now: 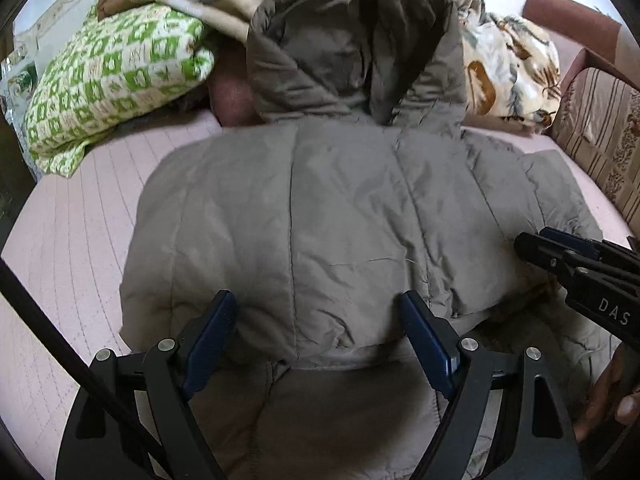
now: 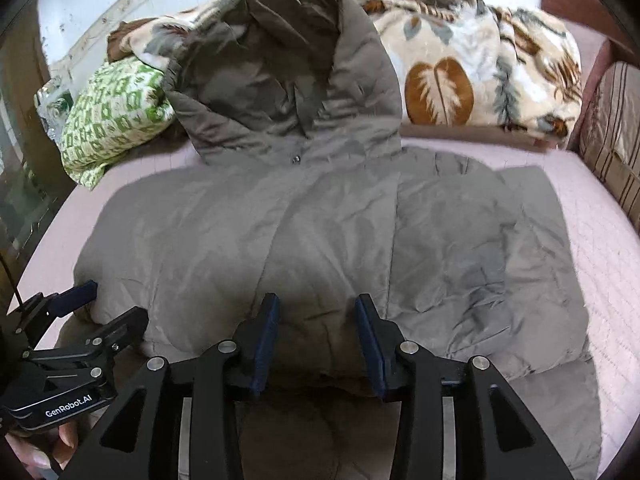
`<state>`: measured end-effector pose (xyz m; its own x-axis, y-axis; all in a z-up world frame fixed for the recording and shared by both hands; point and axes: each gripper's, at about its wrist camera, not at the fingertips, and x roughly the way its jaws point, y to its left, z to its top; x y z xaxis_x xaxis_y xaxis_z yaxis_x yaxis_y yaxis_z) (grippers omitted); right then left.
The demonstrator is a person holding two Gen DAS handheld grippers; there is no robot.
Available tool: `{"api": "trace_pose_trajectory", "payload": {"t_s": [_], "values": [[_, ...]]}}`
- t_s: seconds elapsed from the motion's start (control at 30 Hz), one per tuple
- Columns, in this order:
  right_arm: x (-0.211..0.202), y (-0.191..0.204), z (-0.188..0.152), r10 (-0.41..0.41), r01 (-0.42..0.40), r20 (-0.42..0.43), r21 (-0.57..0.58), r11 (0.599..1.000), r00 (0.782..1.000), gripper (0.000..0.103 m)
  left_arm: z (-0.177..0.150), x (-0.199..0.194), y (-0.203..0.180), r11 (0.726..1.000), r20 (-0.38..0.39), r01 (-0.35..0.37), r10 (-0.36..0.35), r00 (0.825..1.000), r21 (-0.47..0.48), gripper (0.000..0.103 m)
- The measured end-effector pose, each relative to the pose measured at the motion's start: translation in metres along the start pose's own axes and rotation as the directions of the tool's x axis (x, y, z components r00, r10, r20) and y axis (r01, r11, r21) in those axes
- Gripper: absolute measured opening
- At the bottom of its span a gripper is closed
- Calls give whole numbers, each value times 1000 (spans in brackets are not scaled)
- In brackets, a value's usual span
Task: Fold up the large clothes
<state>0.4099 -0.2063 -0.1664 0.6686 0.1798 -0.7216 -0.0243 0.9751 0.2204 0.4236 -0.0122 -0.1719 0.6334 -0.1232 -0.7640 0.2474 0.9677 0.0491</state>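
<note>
Beneath both empty claws, left (image 1: 316, 320) wide, right (image 2: 316, 320) half-open, lies the jacket (image 2: 320, 232).

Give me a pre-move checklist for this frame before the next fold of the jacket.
1. Jacket lies flat on the bed, back up: ok.
2. Hood lies flat: not ok, it is propped on the blanket.
3. Left gripper open, nothing held: ok.
4. Right gripper open, nothing held: ok.
5. Sleeves tucked in: cannot tell.
6. Pillow off the jacket: ok.
</note>
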Motion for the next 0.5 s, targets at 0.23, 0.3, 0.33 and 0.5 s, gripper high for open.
{"api": "trace_pose_trajectory", "payload": {"t_s": [0.23, 0.3, 0.33, 0.5], "values": [[13, 0, -4, -10, 10, -60, -6, 1000, 998, 44, -3, 3, -3, 999, -4, -33, 33, 999, 15, 87], [13, 1, -4, -15, 15, -61, -13, 1000, 998, 45, -4, 2, -3, 999, -3, -37, 38, 999, 15, 87], [13, 1, -4, -15, 15, -61, -13, 1000, 998, 46, -4, 2, -3, 999, -2, -40, 40, 999, 15, 88], [14, 3, -3, -21, 20, -62, -21, 1000, 998, 49, -5, -2, -8, 997, 16, -71, 70, 997, 37, 88]]}}
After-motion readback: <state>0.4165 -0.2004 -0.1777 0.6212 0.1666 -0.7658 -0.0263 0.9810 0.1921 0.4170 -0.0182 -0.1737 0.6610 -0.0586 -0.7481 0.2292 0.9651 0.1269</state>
